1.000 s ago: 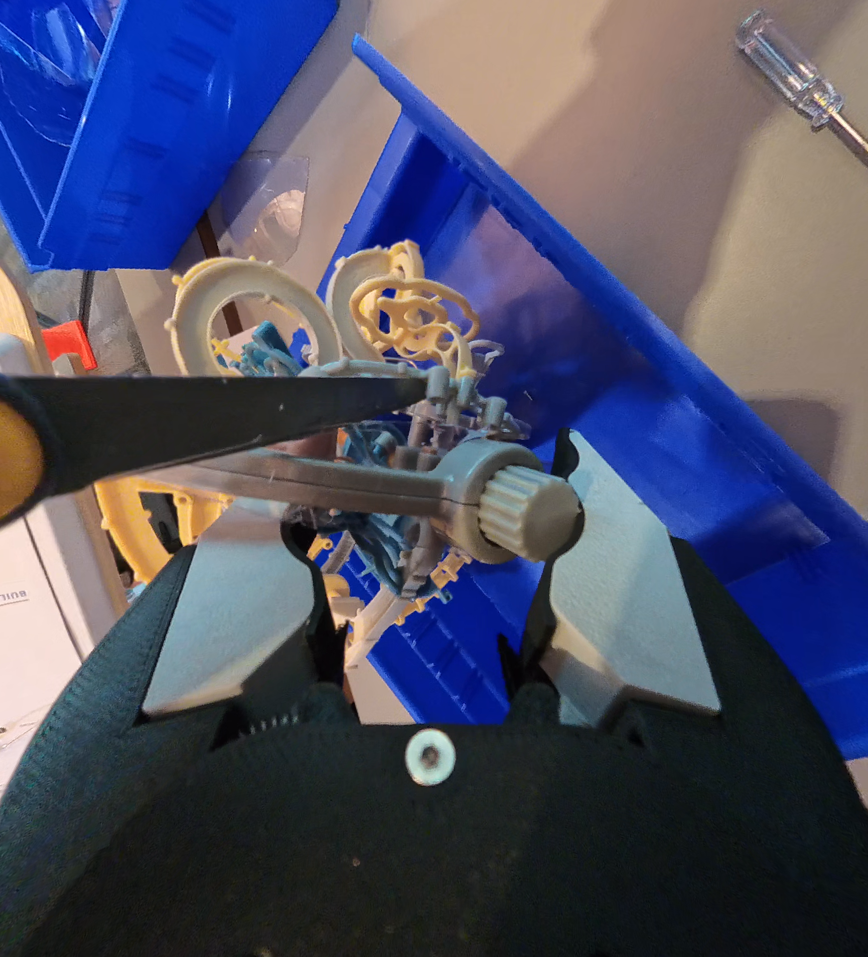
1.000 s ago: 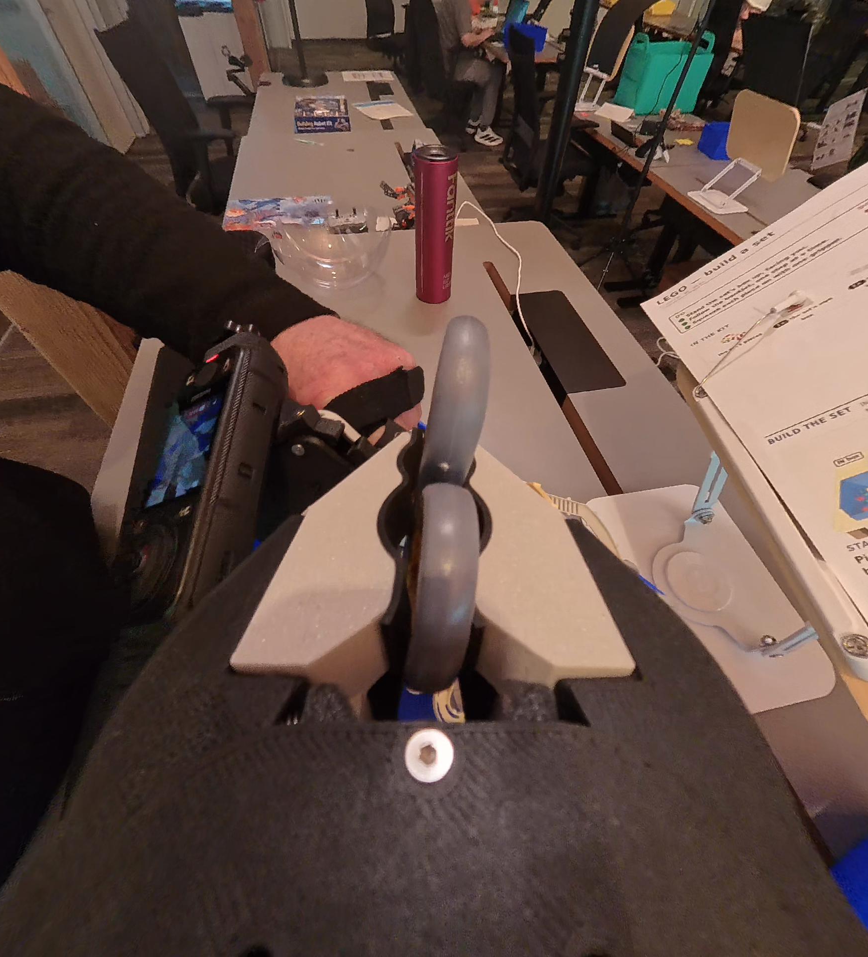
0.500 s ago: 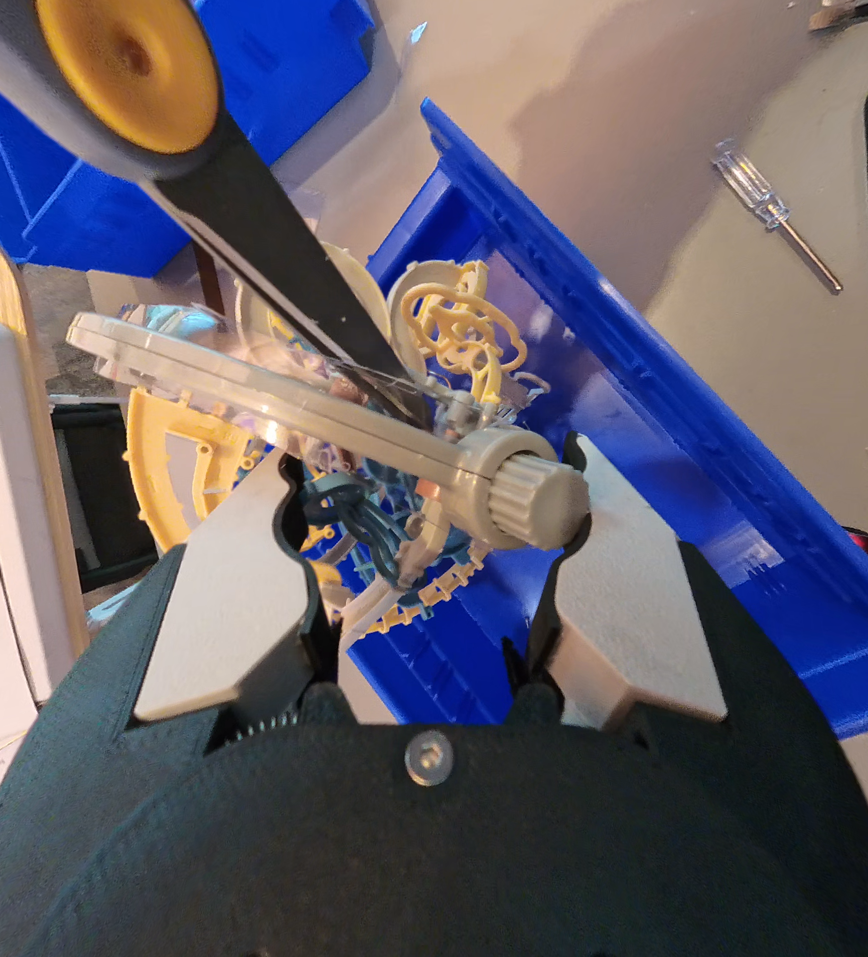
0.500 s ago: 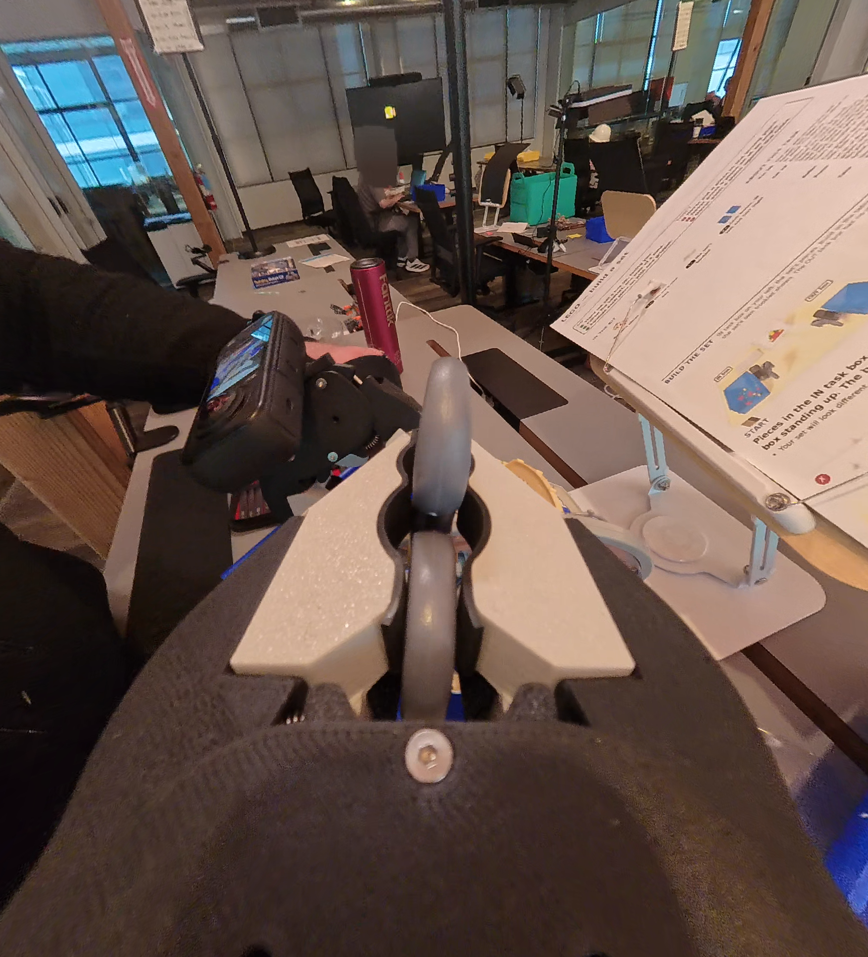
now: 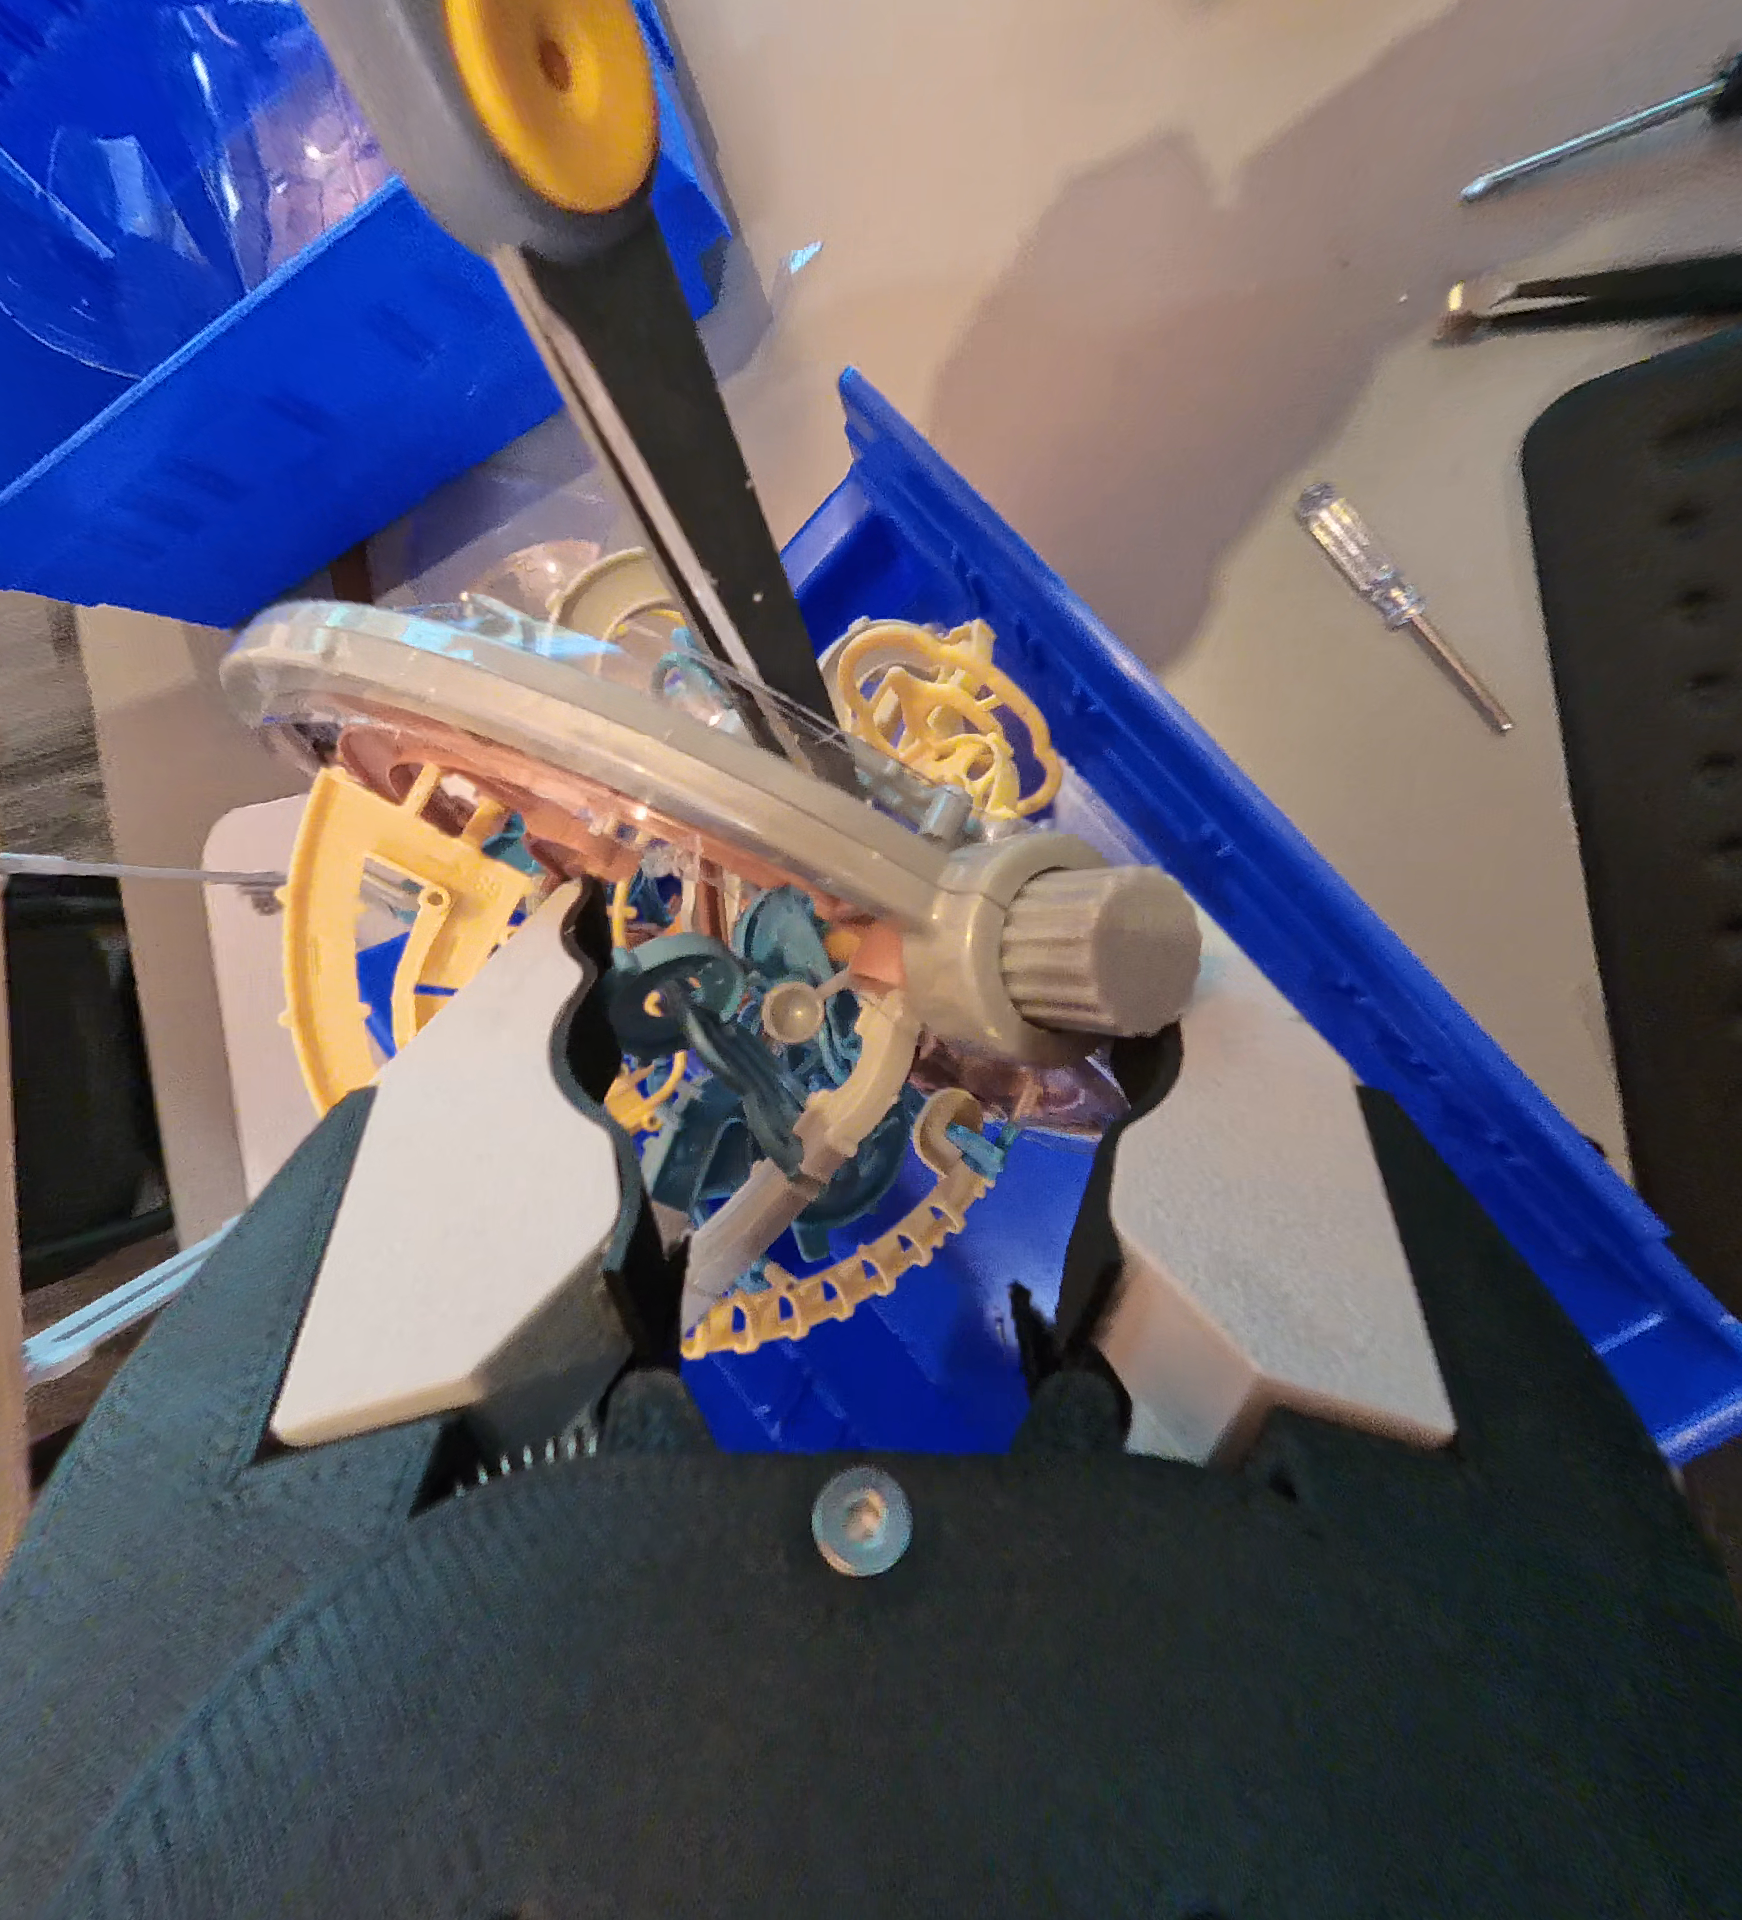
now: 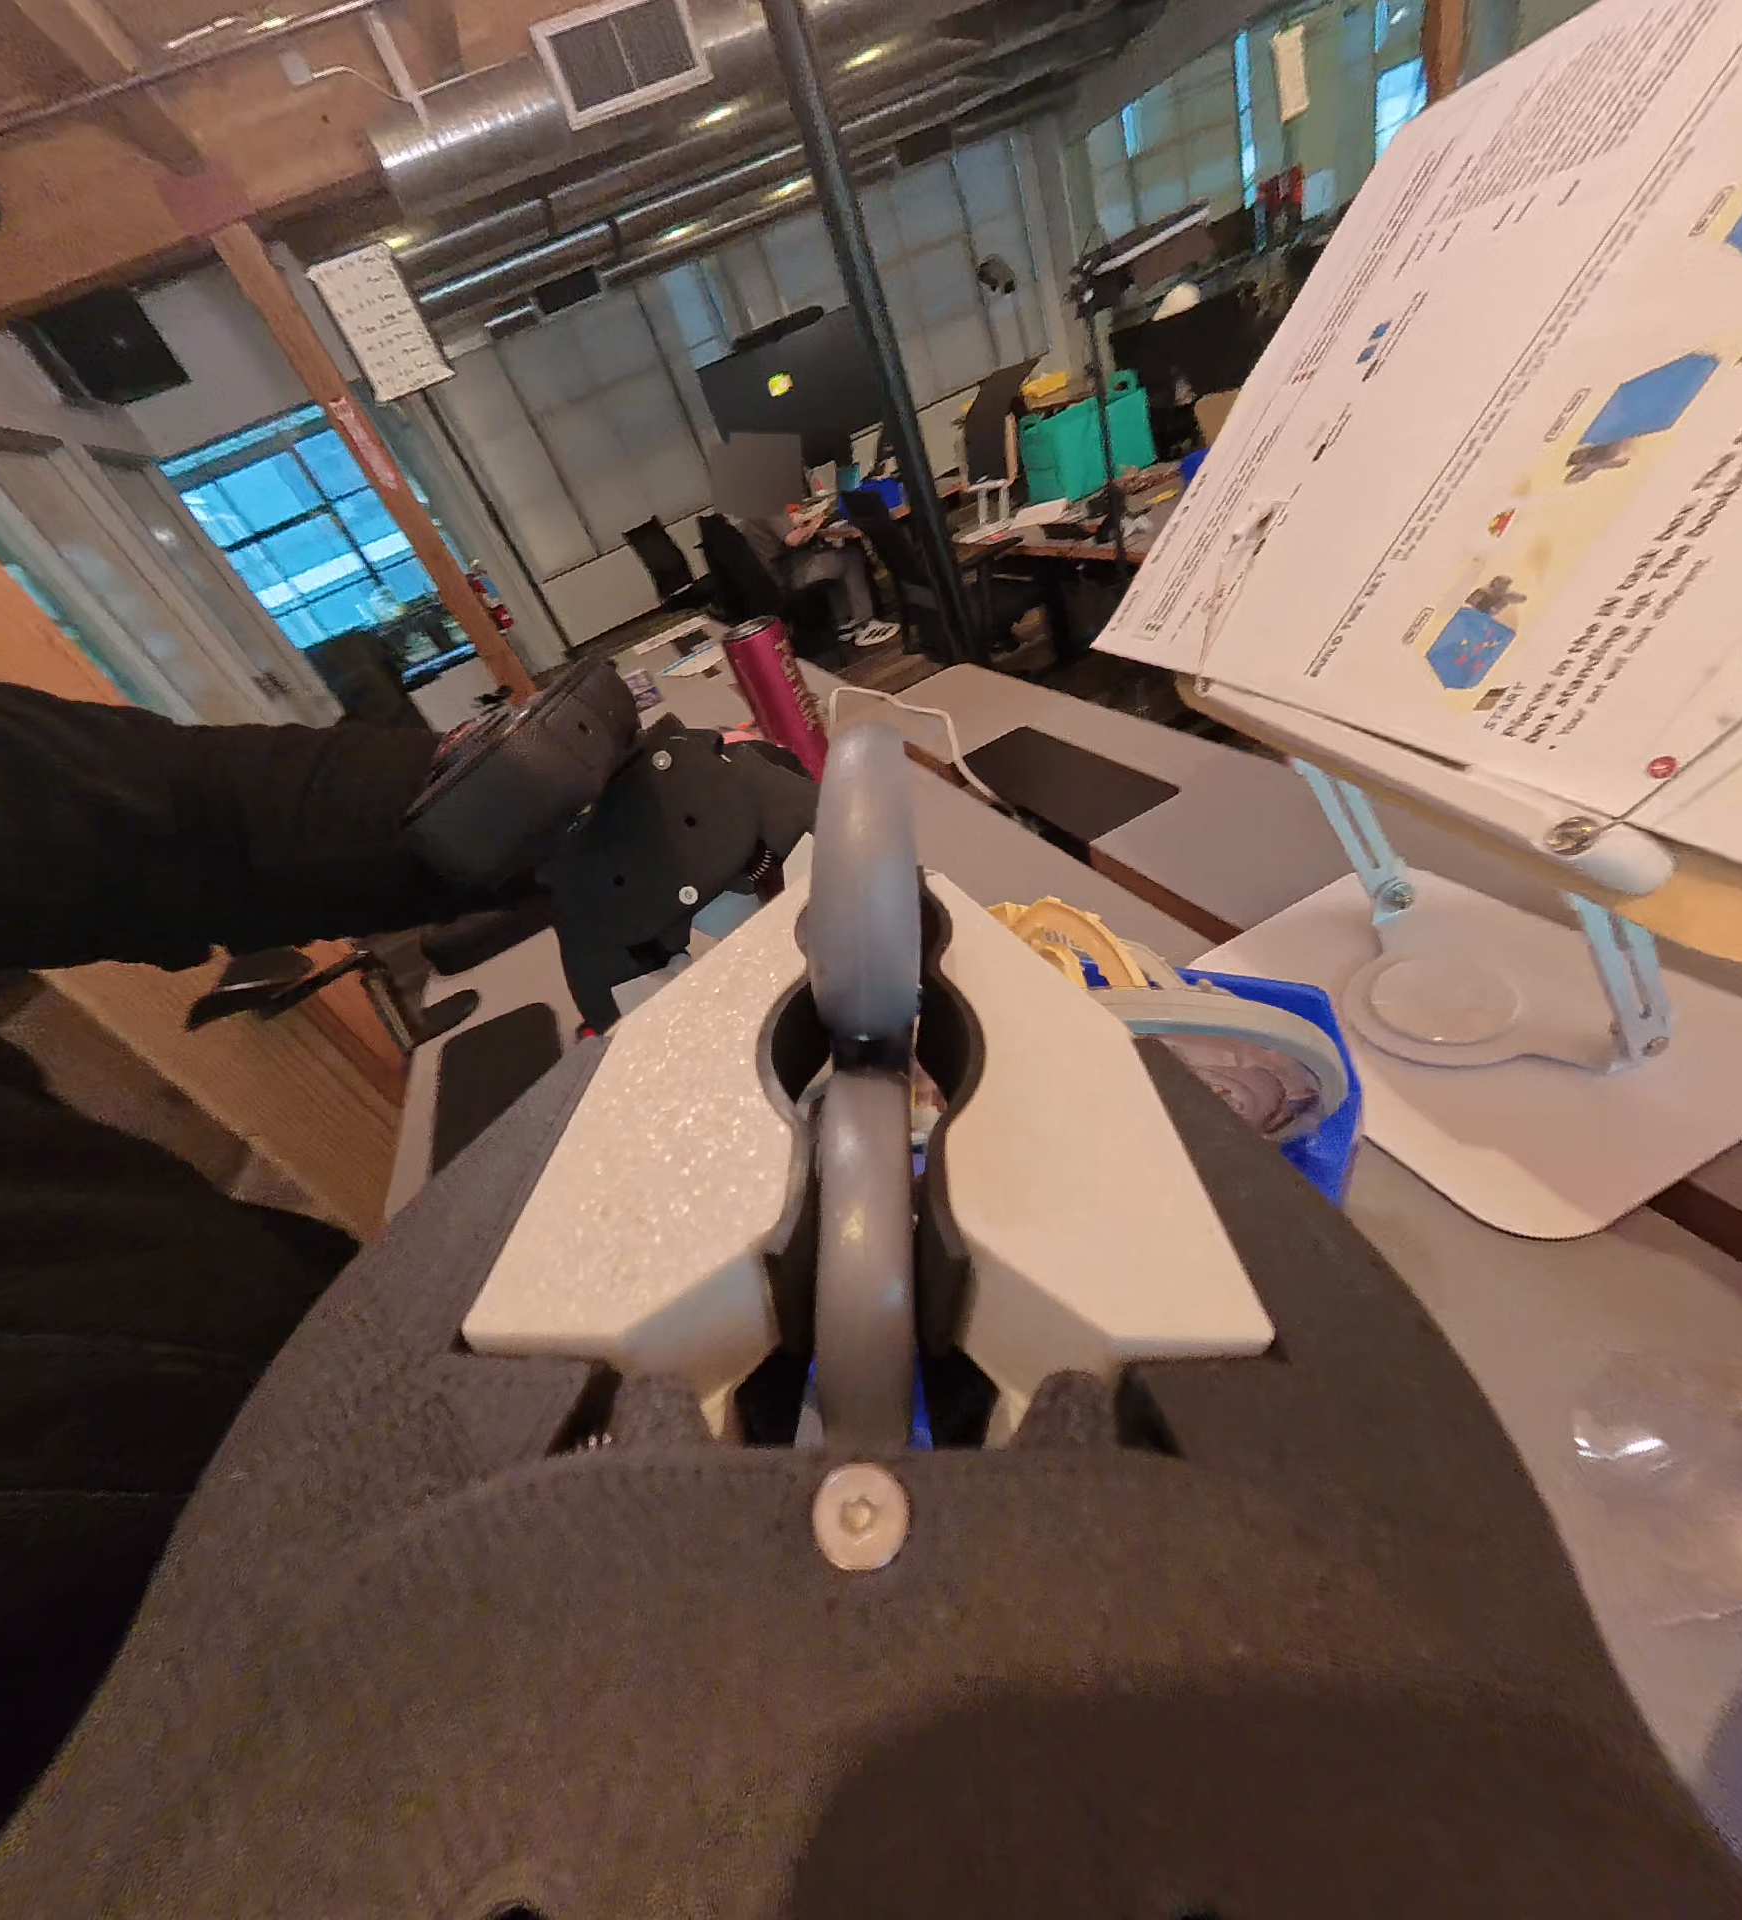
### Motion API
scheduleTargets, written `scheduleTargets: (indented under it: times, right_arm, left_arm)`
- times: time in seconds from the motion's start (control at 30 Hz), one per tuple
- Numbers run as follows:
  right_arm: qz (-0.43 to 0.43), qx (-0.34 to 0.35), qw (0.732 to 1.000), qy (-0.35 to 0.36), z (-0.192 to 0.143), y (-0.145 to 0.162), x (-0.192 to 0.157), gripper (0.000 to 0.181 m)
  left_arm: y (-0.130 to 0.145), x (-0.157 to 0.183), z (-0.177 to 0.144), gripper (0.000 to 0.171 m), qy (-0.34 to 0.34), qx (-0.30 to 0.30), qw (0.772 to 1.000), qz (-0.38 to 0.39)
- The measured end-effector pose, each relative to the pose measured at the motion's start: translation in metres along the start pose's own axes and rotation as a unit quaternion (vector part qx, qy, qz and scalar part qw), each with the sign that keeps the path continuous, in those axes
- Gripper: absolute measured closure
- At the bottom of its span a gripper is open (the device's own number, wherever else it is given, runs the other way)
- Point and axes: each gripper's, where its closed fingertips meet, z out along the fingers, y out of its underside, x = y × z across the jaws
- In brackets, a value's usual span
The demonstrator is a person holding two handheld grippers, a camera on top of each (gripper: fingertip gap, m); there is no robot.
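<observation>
Tilted further since earlier: clear gear ball (image 5: 742,935), clamped between left gripper (image 5: 862,997) fingers, grey knob (image 5: 1095,966) against right finger. Beyond: scissors (image 5: 680,468), blade on ball's rim; handles (image 6: 862,1039) pinched in right gripper (image 6: 862,997). Behind: blue bin (image 5: 1314,935), screwdriver (image 5: 1397,603).

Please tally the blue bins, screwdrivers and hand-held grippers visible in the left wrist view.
Blue bins: 2
Screwdrivers: 2
Hand-held grippers: 1
Total: 5
</observation>
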Motion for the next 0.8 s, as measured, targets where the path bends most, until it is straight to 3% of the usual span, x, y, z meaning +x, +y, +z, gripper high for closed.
scheduleTargets:
  times: [0.17,0.33,0.6,0.8]
  right_arm:
    - [-0.011,-0.064,0.998,-0.012,0.023,-0.016,0.0,0.171]
    - [-0.046,-0.136,0.989,-0.048,0.063,-0.029,-0.012,0.171]
    - [-0.007,-0.145,0.983,-0.109,0.1,-0.026,-0.006,0.171]
    - [0.047,-0.118,0.983,-0.129,0.093,-0.018,0.006,0.17]
  left_arm:
    - [-0.005,0.007,-0.016,0.078,0.068,0.046,0.996,-0.045]
    - [-0.005,0.02,-0.036,0.077,0.179,0.126,0.967,-0.129]
    - [0.006,0.02,-0.043,0.077,0.204,0.17,0.951,-0.159]
    - [0.012,0.009,-0.042,0.069,0.188,0.182,0.942,-0.209]
